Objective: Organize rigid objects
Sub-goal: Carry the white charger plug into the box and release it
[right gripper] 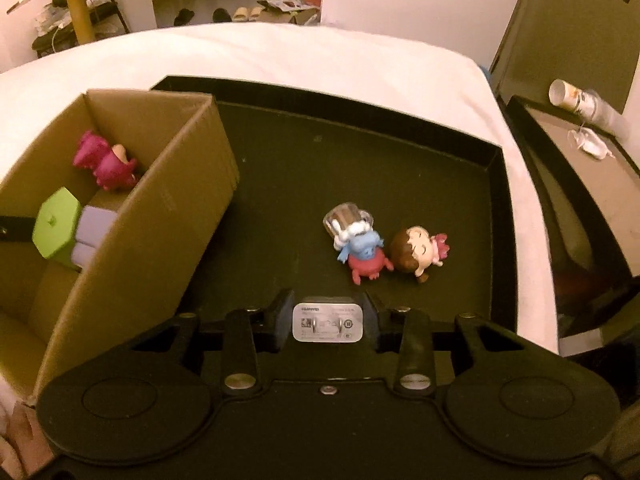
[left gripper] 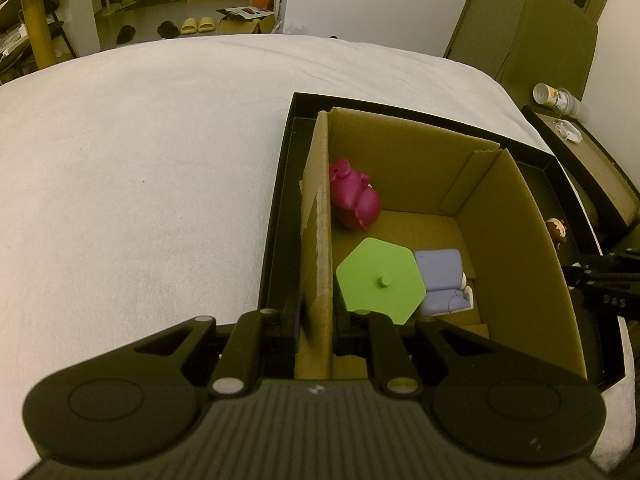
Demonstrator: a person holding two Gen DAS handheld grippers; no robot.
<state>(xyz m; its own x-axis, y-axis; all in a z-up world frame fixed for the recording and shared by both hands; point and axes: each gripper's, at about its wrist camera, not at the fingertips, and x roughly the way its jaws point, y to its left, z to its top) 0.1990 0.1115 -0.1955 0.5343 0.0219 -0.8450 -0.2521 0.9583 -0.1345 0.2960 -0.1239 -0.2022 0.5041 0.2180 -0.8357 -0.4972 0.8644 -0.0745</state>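
Observation:
My left gripper (left gripper: 318, 316) is shut on the left wall of the cardboard box (left gripper: 520, 260), which stands inside the black tray (left gripper: 280, 200). In the box lie a magenta pig toy (left gripper: 354, 196), a green hexagonal piece (left gripper: 380, 280) and a lavender block (left gripper: 440, 280). My right gripper (right gripper: 328, 306) is shut on a white charger plug (right gripper: 328, 326), held just above the black tray floor (right gripper: 320, 140). Ahead of it lie a blue and red figure (right gripper: 362, 252), a clear cup-like piece (right gripper: 344, 216) and a brown-haired doll (right gripper: 416, 252). The box (right gripper: 160, 200) is on its left.
The tray rests on a white bed (left gripper: 140, 160). To the right, a dark bedside table (right gripper: 580, 168) carries a tipped paper cup (right gripper: 576, 104) and a crumpled white item. Slippers and cardboard lie on the floor beyond the bed.

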